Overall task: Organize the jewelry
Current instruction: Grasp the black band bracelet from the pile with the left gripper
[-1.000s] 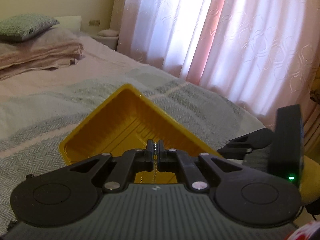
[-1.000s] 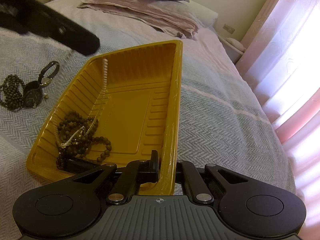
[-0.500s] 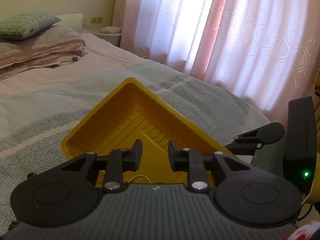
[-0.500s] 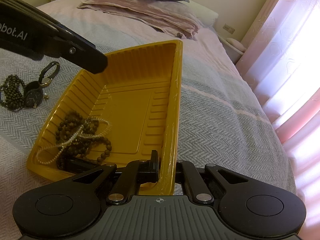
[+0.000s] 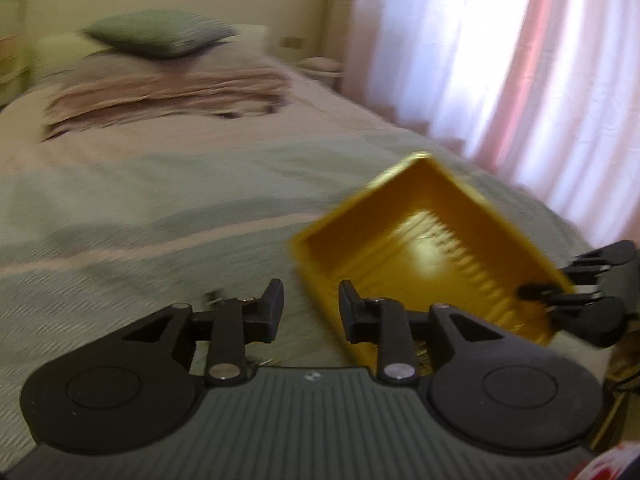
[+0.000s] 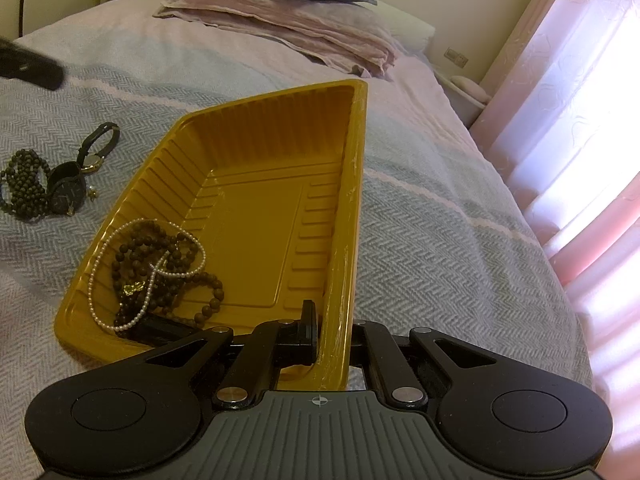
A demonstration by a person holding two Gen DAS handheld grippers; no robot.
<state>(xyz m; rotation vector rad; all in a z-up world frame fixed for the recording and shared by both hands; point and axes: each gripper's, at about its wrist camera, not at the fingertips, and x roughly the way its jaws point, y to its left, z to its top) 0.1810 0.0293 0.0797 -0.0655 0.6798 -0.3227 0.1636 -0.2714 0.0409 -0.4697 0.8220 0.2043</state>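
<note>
The right gripper [image 6: 328, 332] was clamped on the near right wall of the yellow tray [image 6: 352, 168], one finger inside the tray and the other outside, so that the wall was pinched between them. This hold was judged to serve as an anchor: a light plastic tray on a soft bedspread [image 6: 440, 240] would slide or tip when things were dropped into it. The same grip could be made out, blurred, at the tray's far edge in the left wrist view.

The left gripper [image 5: 310, 312] was held with its jaws parted and nothing between them, above the bedspread just beside the tray's left corner. It was taken to be free for the next pickup.

Inside the tray, in the near left corner, a pearl necklace [image 6: 96, 264] was draped in loops over a string of brown wooden beads [image 6: 160, 264], with a small gold piece among them. The rest of the tray floor was bare, so room was left for more.

Outside the tray, well to its left on the bedspread, a dark bead bracelet [image 6: 24, 184], a black watch [image 6: 66, 192] and a second, thin-strapped watch [image 6: 98, 148] were lying close together, touching or nearly so. These were judged to be the pieces not yet sorted. A small pale bead or earring seemed to lie beside them, though it was too small to be named.
</note>
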